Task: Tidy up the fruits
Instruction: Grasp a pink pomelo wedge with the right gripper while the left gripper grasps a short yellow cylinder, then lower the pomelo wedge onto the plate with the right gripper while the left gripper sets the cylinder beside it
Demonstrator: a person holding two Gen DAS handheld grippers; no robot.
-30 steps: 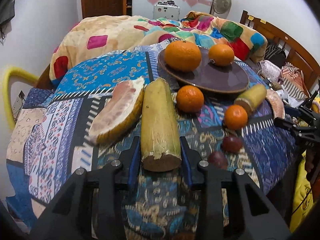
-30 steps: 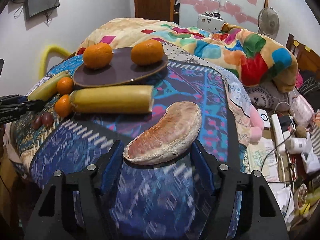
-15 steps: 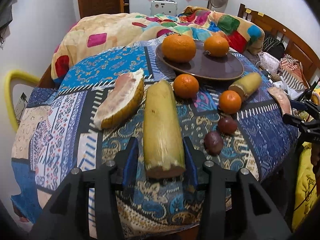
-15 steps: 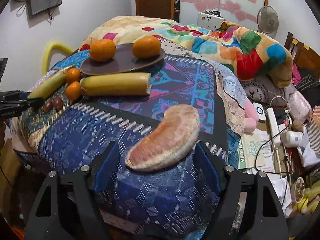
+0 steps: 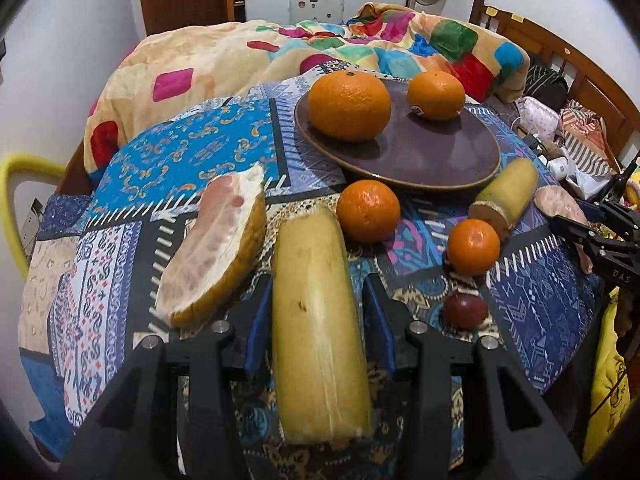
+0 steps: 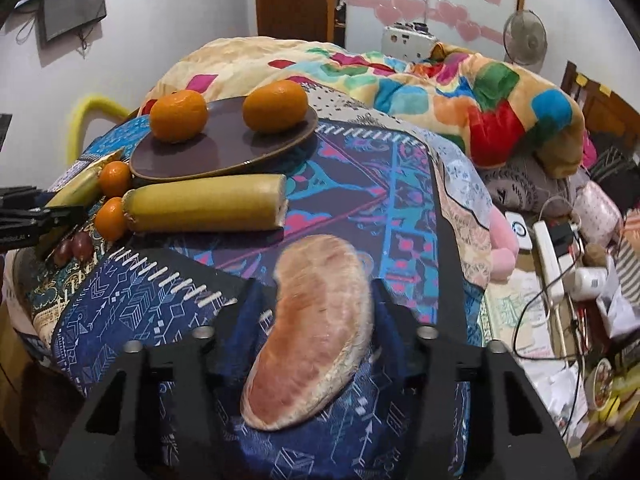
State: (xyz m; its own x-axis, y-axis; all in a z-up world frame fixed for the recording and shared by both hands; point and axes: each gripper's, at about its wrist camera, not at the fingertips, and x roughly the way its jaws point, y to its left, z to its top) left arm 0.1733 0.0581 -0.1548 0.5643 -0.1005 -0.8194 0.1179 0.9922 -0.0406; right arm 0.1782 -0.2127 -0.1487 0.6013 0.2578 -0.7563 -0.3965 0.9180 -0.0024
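Jaws of my left gripper straddled the cane loosely, near the plate; my right gripper bracketed the pomelo wedge, contact unclear.

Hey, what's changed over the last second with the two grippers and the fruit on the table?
Both grippers slid further forward over their fruit. The left gripper now straddles the yellow cane piece near its middle, the right gripper the pomelo wedge. Both are open, fingers not yet touching. The oranges on the brown plate and the loose fruit haven't moved.
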